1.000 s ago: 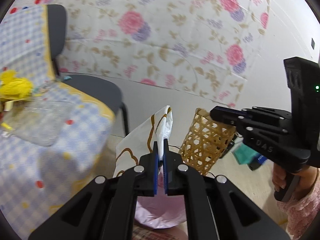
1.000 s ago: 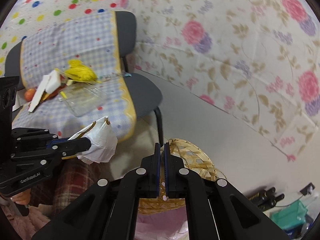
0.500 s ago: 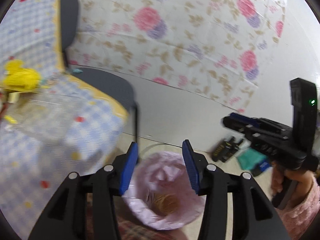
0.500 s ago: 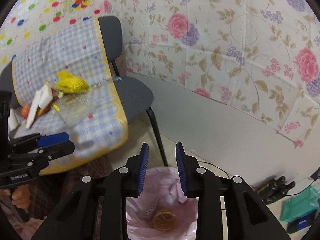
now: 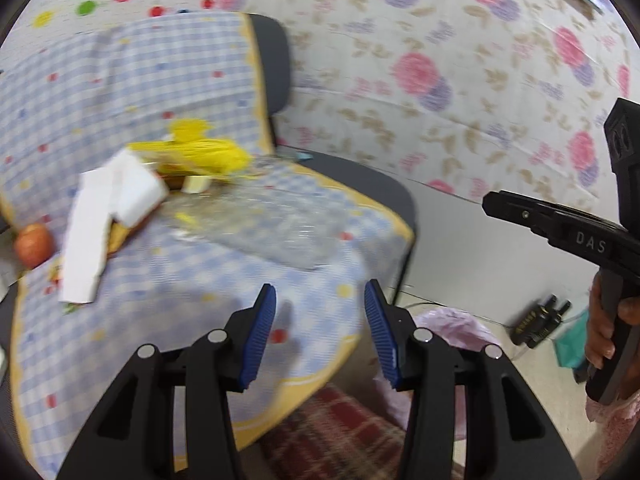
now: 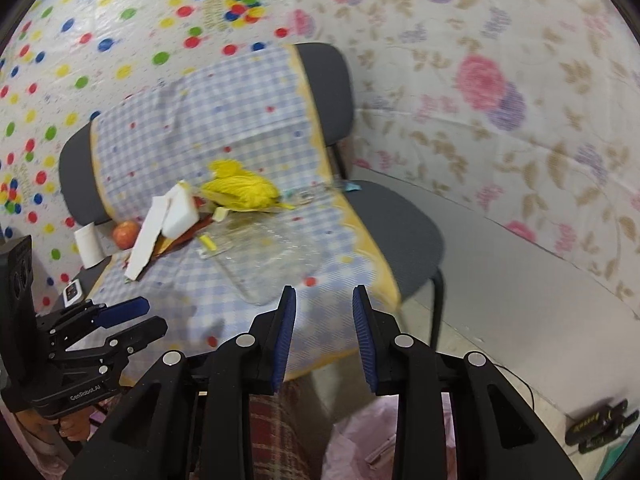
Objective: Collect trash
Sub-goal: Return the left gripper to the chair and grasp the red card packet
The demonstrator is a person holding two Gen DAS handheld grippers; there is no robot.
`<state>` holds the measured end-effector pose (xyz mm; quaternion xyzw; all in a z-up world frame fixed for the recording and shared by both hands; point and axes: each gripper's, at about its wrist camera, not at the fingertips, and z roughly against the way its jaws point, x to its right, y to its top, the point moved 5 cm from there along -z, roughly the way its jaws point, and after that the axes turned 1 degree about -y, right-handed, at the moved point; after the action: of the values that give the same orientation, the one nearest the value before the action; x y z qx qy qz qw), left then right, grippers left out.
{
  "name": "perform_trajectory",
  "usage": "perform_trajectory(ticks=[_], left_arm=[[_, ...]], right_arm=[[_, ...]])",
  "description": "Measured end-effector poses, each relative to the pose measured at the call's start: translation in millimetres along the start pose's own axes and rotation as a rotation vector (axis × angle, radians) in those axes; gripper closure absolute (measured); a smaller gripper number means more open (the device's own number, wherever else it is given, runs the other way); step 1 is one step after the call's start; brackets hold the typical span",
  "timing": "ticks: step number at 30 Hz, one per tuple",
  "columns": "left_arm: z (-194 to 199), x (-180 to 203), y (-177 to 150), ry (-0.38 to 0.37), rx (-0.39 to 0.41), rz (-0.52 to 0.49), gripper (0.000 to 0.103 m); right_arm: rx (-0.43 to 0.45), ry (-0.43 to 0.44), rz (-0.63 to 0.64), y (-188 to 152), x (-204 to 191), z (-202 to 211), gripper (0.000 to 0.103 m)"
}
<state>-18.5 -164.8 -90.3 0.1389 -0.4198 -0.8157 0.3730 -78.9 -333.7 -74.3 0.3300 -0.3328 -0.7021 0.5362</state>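
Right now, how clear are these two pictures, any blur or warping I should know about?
Left wrist view: motion blur smears the checked cloth and the clear tray; the left gripper stays sharp. Right wrist view: milder blur on the flowered wall, the right gripper crisp. Both bend straight lines and darken at the corners.

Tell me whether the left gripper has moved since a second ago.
Yes. The left gripper has swung up and left, from over the pink bag toward the chair, and its jaws are now open.
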Motion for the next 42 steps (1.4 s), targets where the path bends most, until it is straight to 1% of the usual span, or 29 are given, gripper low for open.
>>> perform_trajectory(ticks=[4,5,6,8,12,14,18,23,26,30,33,35,38,39,40,41,42], left_arm=[[10.6,-40.2,4.2,0.092,0.025,0.051,0.058],[12.2,-53.3,4.0,0.122,0.031,0.066,0.057],[12.6,-63.1,3.0,0.146,0.033,0.079,0.051],[11.8,-85.7,1.3,0.198,0.033,0.113,0.046],[2.6,-135.8,-2.8,0.294,0.012,0.193,0.043],[-3.1,-156.7,-3.6,0.341,0.007,0.224,0.043],[-14.4,-179.9,-3.0,0.410,-0.001,0.241,0.043],[-39.9,-197.4,-0.7,0.434,-0.042,0.252,0.043],[-55.3,-202.1,1.3,0.441,-0.071,0.230,0.043],[-74.3,-206.6,4.8,0.478,-0.118,0.204,0.043],[-85.8,-213.9,6.0,0.494,-0.159,0.221,0.043],[-86.2,-217.5,7.7,0.502,-0.164,0.230,0.044],[-82.4,-224.3,8.3,0.513,-0.168,0.241,0.057],[-80.7,-226.6,7.4,0.512,-0.171,0.242,0.064],[-77.6,-227.9,6.6,0.517,-0.172,0.243,0.069],[-73.6,-230.3,6.2,0.522,-0.170,0.244,0.076],[-64.8,-232.8,6.3,0.525,-0.156,0.248,0.083]], right_arm=[[-0.001,0.042,0.046,13.5,-27.9,-15.6,0.058],[-0.002,0.053,0.057,17.7,-35.3,-21.1,0.056],[-0.006,0.062,0.065,20.8,-41.3,-26.3,0.054],[-0.010,0.074,0.080,25.6,-51.1,-36.4,0.051],[-0.015,0.077,0.106,33.8,-67.8,-60.8,0.044],[-0.015,0.075,0.115,37.6,-75.5,-73.9,0.044],[-0.018,0.073,0.129,44.8,-88.4,-100.2,0.044],[-0.028,0.103,0.117,52.7,-99.3,-124.7,0.044],[-0.035,0.114,0.116,53.7,-102.9,-133.9,0.044],[-0.045,0.122,0.111,52.8,-103.8,-141.8,0.044],[-0.049,0.115,0.110,51.4,-101.2,-144.4,0.044],[-0.053,0.115,0.107,50.1,-99.3,-144.8,0.044],[-0.052,0.114,0.108,49.4,-98.2,-143.7,0.044],[-0.051,0.115,0.109,49.2,-97.9,-142.9,0.044],[-0.049,0.116,0.110,49.1,-97.6,-141.6,0.044],[-0.046,0.116,0.112,48.9,-97.5,-139.7,0.044],[-0.043,0.116,0.115,48.7,-97.6,-137.5,0.044]])
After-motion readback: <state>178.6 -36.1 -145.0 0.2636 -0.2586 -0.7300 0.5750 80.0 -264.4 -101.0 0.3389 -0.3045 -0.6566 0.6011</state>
